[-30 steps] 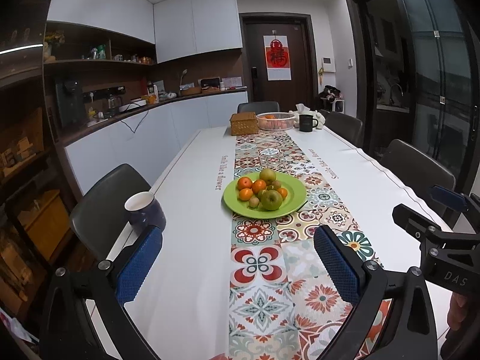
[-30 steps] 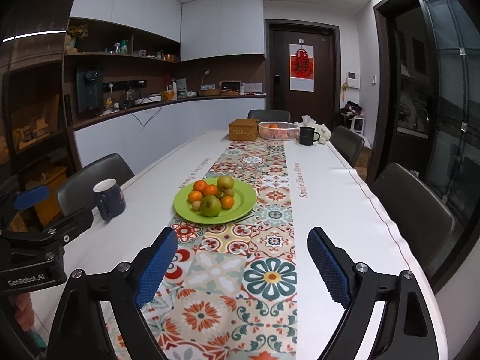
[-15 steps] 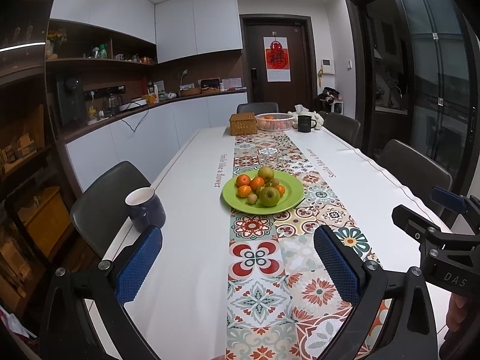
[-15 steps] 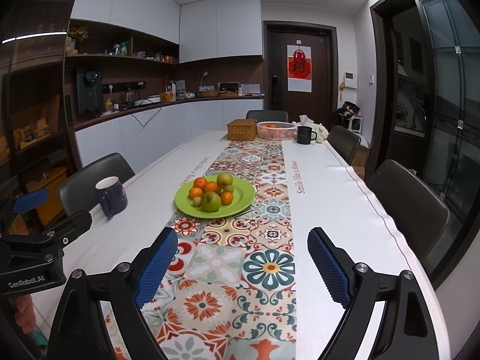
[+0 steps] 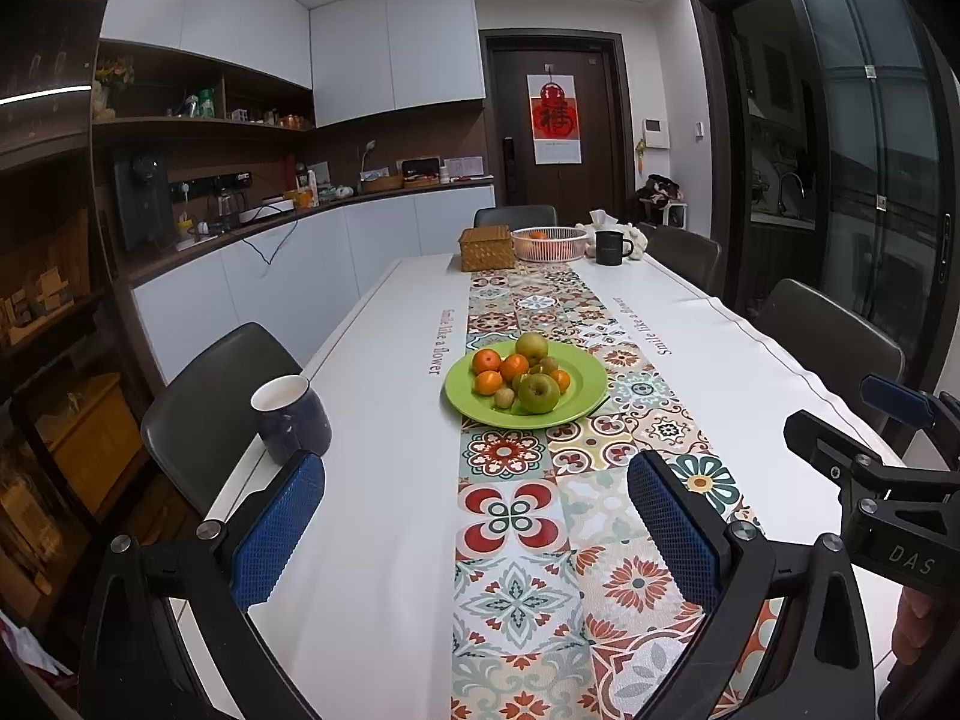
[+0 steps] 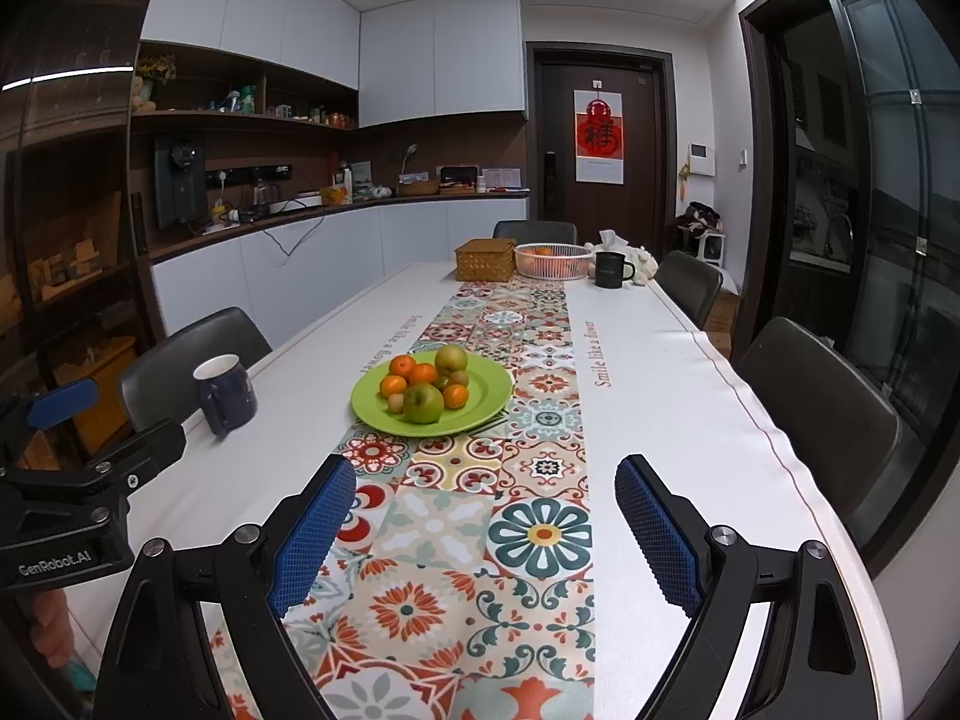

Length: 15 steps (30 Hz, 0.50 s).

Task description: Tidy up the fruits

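1. We see the green plate [image 5: 576,414] of fruits [image 5: 521,375] sitting a little farther off and smaller in both views than a second ago, so we have drawn back from it; nothing on the plate has shifted
2. Our left gripper [image 5: 474,531] stands wide open with nothing between its blue pads, and our right gripper [image 6: 486,531] is just as wide and empty, both hovering over the counter [image 5: 384,480] short of the plate
3. The fruits, oranges, two green apples and small brown ones, lie heaped on the plate, so this fits either a heap awaiting sorting or one just gathered
4. The right view shows the blue mug [image 6: 225,393] whole, while the left view partly hides it behind a pad; both show the white basket [image 5: 549,242] holding something orange at the far end
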{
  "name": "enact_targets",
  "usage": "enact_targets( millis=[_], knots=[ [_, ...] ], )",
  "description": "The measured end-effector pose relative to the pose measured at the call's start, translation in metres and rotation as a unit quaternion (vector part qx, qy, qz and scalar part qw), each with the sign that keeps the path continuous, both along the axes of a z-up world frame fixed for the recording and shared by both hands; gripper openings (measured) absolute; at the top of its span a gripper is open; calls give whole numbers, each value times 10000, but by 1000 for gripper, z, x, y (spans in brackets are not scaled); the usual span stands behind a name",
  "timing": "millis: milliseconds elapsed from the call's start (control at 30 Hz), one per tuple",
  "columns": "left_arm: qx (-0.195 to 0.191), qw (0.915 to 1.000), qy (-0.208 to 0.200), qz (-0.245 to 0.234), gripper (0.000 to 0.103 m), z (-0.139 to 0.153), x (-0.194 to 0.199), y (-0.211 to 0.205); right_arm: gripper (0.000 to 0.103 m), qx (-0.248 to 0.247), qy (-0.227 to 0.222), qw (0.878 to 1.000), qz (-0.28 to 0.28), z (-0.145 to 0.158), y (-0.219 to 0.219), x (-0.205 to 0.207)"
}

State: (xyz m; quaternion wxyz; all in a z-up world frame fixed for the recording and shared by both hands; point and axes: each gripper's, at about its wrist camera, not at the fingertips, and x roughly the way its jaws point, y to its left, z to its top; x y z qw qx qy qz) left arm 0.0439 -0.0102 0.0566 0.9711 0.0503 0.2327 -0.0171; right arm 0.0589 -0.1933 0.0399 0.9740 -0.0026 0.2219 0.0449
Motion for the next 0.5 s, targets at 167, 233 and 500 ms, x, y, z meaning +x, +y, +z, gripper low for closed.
enact_targets(
  millis=[167, 233, 500],
  knots=[
    [5, 10000, -4, 5, 103, 0, 0, 0, 89, 4, 1, 10000, 6, 0, 0, 1],
    [-1, 10000, 1, -3, 103, 0, 0, 0, 89, 1, 4, 10000, 4, 0, -1, 1],
    [6, 10000, 4, -11, 103, 0, -1, -1, 89, 5, 6, 10000, 5, 0, 0, -1]
  ],
)
